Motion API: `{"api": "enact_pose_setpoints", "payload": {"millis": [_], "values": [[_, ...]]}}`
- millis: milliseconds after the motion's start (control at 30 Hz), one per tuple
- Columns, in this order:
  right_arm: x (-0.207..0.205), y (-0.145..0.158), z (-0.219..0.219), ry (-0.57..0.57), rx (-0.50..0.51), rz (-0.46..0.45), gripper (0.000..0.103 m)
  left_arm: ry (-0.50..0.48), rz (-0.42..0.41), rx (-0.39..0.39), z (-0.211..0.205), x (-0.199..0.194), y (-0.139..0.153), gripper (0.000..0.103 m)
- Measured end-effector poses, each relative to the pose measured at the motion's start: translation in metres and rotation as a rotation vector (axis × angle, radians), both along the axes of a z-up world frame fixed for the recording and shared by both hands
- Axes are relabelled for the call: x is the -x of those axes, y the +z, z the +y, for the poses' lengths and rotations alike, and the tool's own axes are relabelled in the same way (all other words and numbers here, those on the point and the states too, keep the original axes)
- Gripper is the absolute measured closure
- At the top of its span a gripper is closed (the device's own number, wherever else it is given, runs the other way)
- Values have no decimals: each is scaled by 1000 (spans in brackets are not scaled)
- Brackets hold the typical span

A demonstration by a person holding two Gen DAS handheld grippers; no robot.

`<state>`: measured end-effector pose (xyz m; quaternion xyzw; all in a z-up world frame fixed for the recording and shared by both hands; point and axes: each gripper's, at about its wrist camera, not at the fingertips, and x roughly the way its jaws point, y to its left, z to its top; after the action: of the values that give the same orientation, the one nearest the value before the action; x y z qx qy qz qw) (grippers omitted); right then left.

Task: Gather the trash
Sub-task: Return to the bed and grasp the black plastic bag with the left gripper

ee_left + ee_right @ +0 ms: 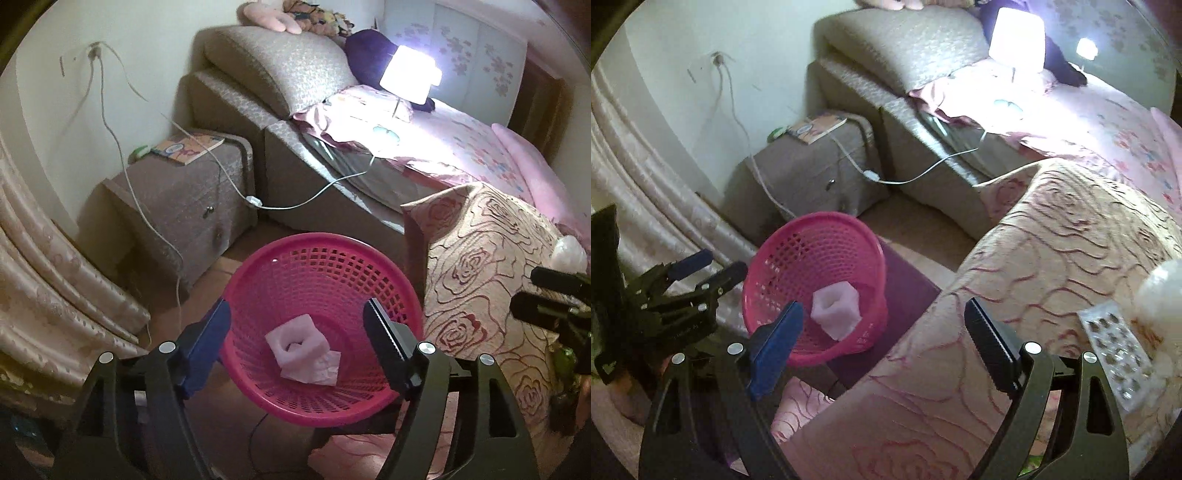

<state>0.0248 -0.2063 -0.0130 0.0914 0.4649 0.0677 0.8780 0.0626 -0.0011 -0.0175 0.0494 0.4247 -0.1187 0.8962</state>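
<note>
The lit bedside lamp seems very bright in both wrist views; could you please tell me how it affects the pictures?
Left wrist view: the glowing white-shaded lamp is blown out, washing the pink floral bedsheet beside it pale, while the pink plastic mesh basket stays readable. Right wrist view: the same lamp glares with a second bright spot nearby; the fisheye bends the edges.

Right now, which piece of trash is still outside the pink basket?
The silvery blister pack, lying on the rose-patterned blanket. The white foam piece and tissue already sit inside the pink basket.
</note>
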Motion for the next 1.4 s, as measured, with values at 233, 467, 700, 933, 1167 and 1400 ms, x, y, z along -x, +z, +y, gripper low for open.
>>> {"api": "enact_pose_setpoints", "payload": {"millis": [233, 467, 700, 933, 1167, 1400], "values": [[24, 19, -30, -68, -2, -43, 17, -49, -17, 6, -19, 12, 9, 28], [56, 38, -84, -187, 21, -84, 17, -141, -26, 11, -50, 31, 15, 28], [93, 39, -136, -318, 52, -103, 17, -258, -17, 14, -89, 54, 14, 27], [128, 22, -163, -402, 53, -81, 16, -382, 2, 22, -130, 83, 12, 27], [156, 11, -176, -459, 38, -71, 16, -548, 16, 56, -163, 122, 16, 27], [177, 4, -188, -506, 33, -66, 16, -721, 82, 131, -190, 159, 9, 27]]}}
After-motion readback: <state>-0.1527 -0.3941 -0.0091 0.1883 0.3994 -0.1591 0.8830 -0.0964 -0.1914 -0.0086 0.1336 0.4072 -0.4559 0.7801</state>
